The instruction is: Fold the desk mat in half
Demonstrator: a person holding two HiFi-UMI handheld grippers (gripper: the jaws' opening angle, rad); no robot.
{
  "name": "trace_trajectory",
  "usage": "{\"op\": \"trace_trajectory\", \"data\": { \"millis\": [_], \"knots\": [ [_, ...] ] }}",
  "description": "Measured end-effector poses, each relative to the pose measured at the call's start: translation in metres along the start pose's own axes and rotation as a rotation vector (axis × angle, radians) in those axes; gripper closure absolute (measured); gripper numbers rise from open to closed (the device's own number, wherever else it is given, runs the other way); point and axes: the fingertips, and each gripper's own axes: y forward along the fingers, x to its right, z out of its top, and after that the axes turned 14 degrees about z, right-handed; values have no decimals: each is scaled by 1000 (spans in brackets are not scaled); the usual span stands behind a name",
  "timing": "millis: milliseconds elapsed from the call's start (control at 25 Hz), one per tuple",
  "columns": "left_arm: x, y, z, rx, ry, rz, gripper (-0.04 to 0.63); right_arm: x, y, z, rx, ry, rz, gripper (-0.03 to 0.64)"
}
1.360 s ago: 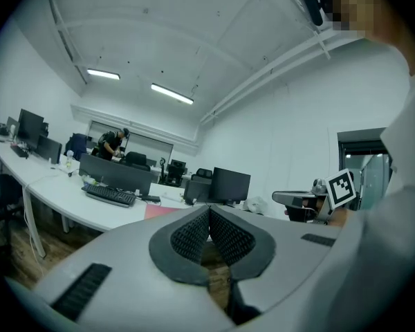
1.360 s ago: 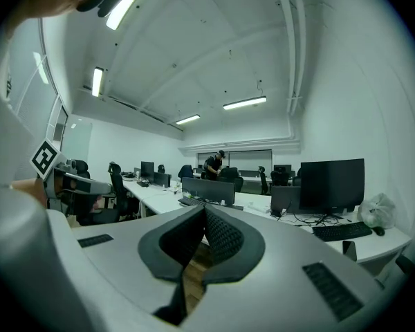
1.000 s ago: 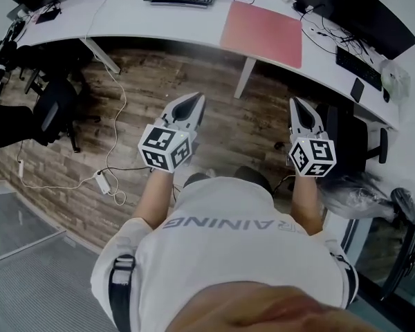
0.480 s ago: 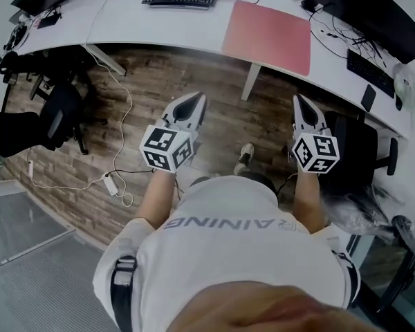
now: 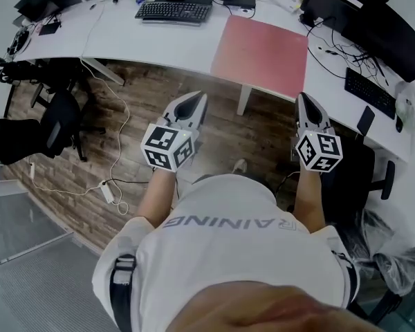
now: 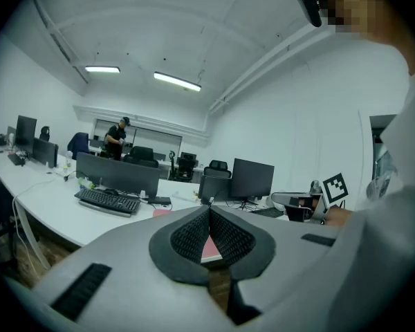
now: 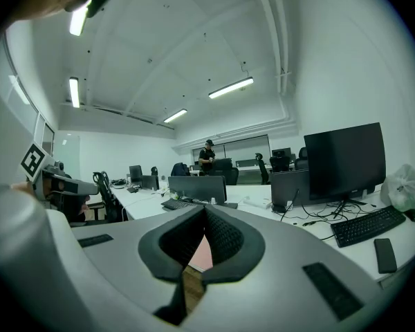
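Observation:
A pink desk mat [image 5: 261,54] lies flat on the long white desk [image 5: 159,43], its near edge at the desk's front edge. I stand on the wooden floor short of the desk. Both grippers are held out level over the floor and point at the desk. The left gripper [image 5: 196,98] is shut with nothing in it and is short of the mat's left side. The right gripper [image 5: 305,98] is also shut and empty, just short of the mat's near right corner. In the left gripper view a strip of the mat [image 6: 211,249] shows behind the touching jaws.
A black keyboard [image 5: 175,11] lies left of the mat. Monitors [image 5: 373,19], cables, a second keyboard [image 5: 368,92] and a phone [image 5: 364,121] sit to the right. Office chairs [image 5: 52,120] and a power strip [image 5: 107,192] are on the floor. A desk leg [image 5: 244,97] stands under the mat.
The desk and mat have drawn nearer and sit lower in the head view. Both grippers travelled forward with me, still shut.

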Motion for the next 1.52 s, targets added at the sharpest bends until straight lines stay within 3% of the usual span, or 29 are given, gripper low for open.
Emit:
{"op": "trace_trajectory", "data": {
  "millis": [280,720,1200,1520],
  "knots": [
    [33,62,11,-15,23,-16,568,74,0,-3,-4,40,-41,594],
    [59,144,12,-71,50,-114,568,158,2,-18,-25,118,-163,594],
    [0,254,58,-63,56,-276,568,181,84,1,-53,123,-316,594],
    [-62,316,56,-134,33,-404,568,161,158,-4,-136,102,-408,594]
  ]
}}
